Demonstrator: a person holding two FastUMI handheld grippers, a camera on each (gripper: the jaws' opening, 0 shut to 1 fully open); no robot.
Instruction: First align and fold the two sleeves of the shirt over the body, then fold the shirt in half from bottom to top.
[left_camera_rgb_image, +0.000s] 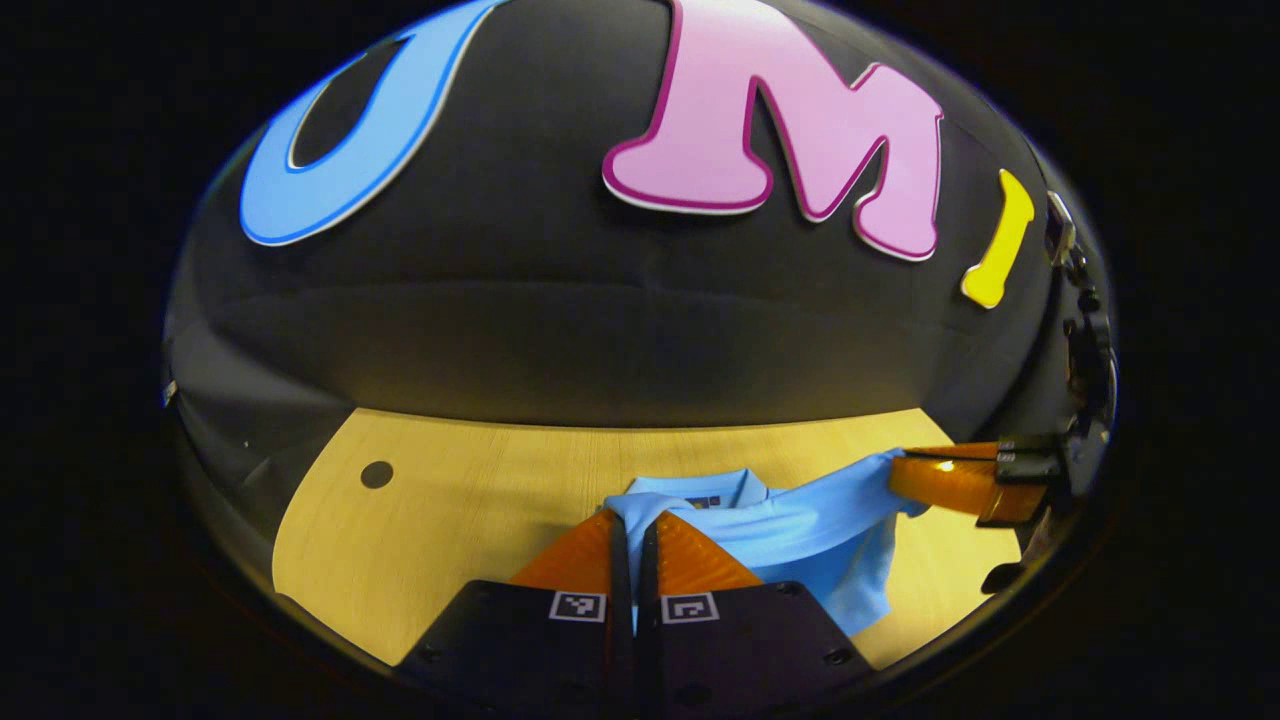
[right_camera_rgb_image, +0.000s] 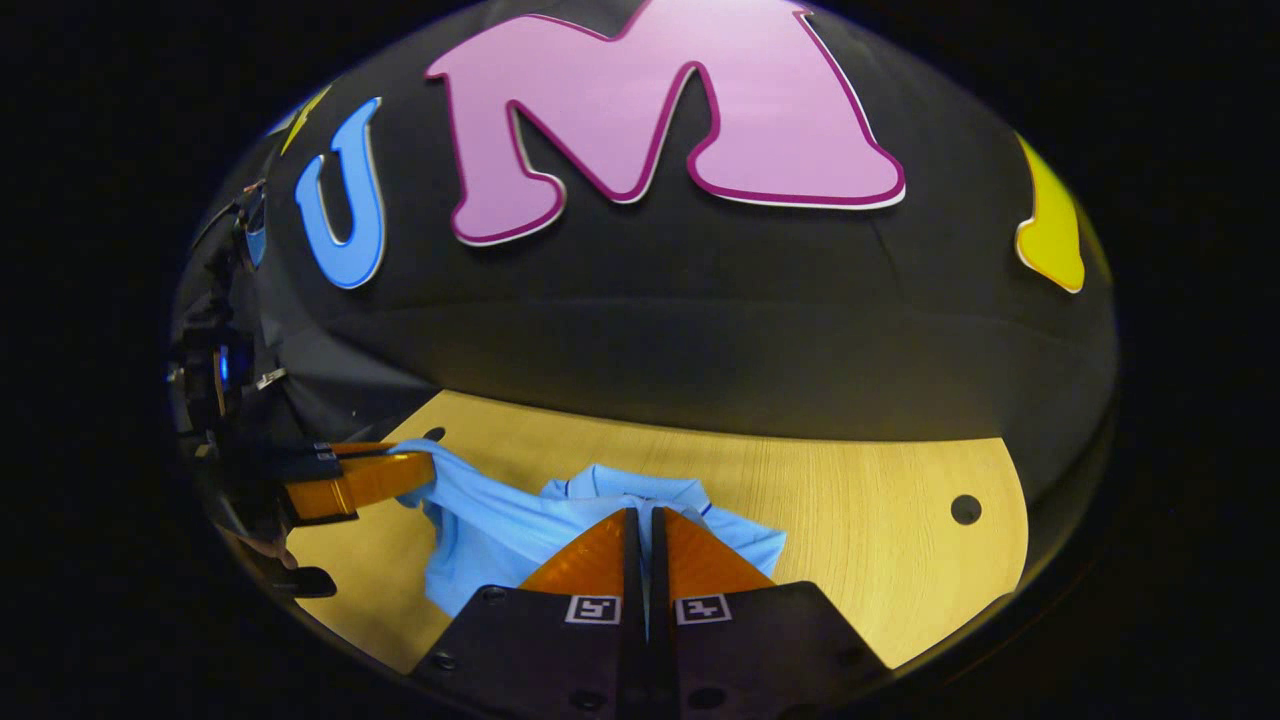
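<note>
A light blue shirt (left_camera_rgb_image: 800, 540) lies on the wooden table (left_camera_rgb_image: 450, 500), its collar toward the far wall. In the left gripper view my left gripper (left_camera_rgb_image: 633, 515) is shut on a pinch of the shirt's fabric. From there the cloth stretches right to my right gripper (left_camera_rgb_image: 925, 480), which also clamps it, and a flap hangs below. In the right gripper view my right gripper (right_camera_rgb_image: 640, 512) is shut on the shirt (right_camera_rgb_image: 500, 530), and the left gripper (right_camera_rgb_image: 405, 472) holds the cloth's far left end.
The table (right_camera_rgb_image: 880, 500) has a small round hole near each side (left_camera_rgb_image: 376, 474) (right_camera_rgb_image: 965, 509). The booth's black cloth wall rises right behind the table's far edge. Bare wood lies to the outer side of each gripper.
</note>
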